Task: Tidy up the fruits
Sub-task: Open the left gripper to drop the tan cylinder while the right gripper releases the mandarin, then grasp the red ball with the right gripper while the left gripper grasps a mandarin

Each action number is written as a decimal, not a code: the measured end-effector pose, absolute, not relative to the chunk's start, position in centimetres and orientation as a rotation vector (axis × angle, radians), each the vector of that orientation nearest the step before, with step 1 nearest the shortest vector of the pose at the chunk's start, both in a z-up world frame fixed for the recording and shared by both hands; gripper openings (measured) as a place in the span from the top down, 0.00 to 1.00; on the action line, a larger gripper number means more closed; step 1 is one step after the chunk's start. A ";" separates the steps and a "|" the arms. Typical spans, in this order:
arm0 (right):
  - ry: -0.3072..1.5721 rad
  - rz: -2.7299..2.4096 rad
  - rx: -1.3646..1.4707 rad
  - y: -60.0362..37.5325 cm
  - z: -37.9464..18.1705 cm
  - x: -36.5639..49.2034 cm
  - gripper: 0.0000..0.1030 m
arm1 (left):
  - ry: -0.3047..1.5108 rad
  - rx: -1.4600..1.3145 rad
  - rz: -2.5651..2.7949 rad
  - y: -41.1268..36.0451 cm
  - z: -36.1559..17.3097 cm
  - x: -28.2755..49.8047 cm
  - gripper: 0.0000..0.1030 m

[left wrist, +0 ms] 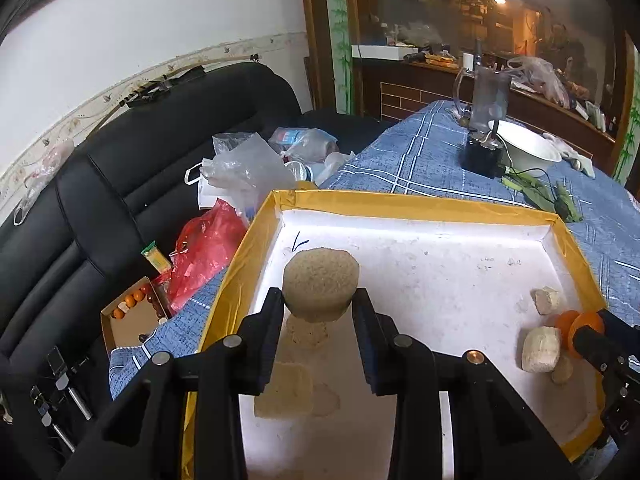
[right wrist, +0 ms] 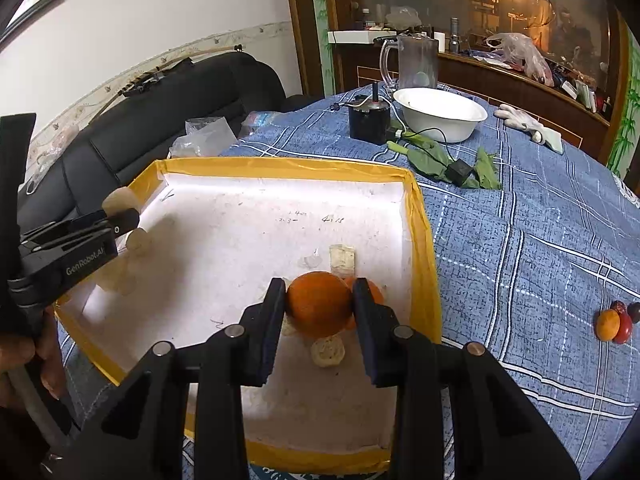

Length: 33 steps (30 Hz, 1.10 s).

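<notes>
A white foam tray with a yellow taped rim (left wrist: 420, 202) (right wrist: 424, 216) lies on the blue checked tablecloth. My left gripper (left wrist: 319, 304) is shut on a round tan fruit (left wrist: 320, 282), held above the tray's left part; it also shows in the right wrist view as a tan fruit (right wrist: 118, 200). My right gripper (right wrist: 320, 300) is shut on an orange (right wrist: 318, 304) over the tray's right side, with a second orange (right wrist: 374, 290) just behind it. Pale cut pieces (left wrist: 542, 348) (right wrist: 328, 352) lie on the tray floor. The orange (left wrist: 586, 324) shows at the right edge of the left view.
A white bowl (right wrist: 440, 114), a clear jug (right wrist: 416, 62), a black motor (right wrist: 368, 118) and green leaves (right wrist: 432, 160) sit at the table's far side. Small red and orange fruits (right wrist: 616, 322) lie at the right. A black sofa (left wrist: 120, 168) with plastic bags (left wrist: 240, 164) stands on the left.
</notes>
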State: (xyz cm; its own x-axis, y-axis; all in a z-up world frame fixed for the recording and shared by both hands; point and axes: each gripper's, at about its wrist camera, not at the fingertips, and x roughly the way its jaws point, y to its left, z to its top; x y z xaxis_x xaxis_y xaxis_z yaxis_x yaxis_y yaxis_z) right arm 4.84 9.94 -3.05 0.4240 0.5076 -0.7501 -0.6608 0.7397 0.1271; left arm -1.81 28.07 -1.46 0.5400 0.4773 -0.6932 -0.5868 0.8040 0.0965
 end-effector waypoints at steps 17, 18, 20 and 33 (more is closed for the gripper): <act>0.823 0.680 -0.216 8.2 -1.8 4.5 0.40 | 0.719 -0.126 0.706 28.2 -0.5 -2.3 0.28; 0.814 0.670 -0.213 7.6 -1.5 4.5 0.39 | 0.718 -0.130 0.706 28.1 -0.3 -2.4 0.28; 0.792 0.639 -0.202 5.6 -0.9 4.4 0.29 | 0.706 -0.149 0.703 28.1 0.1 -2.7 0.26; 0.856 0.233 0.013 -16.4 -3.4 6.8 0.15 | 0.595 -0.188 0.482 19.1 2.5 -1.9 0.19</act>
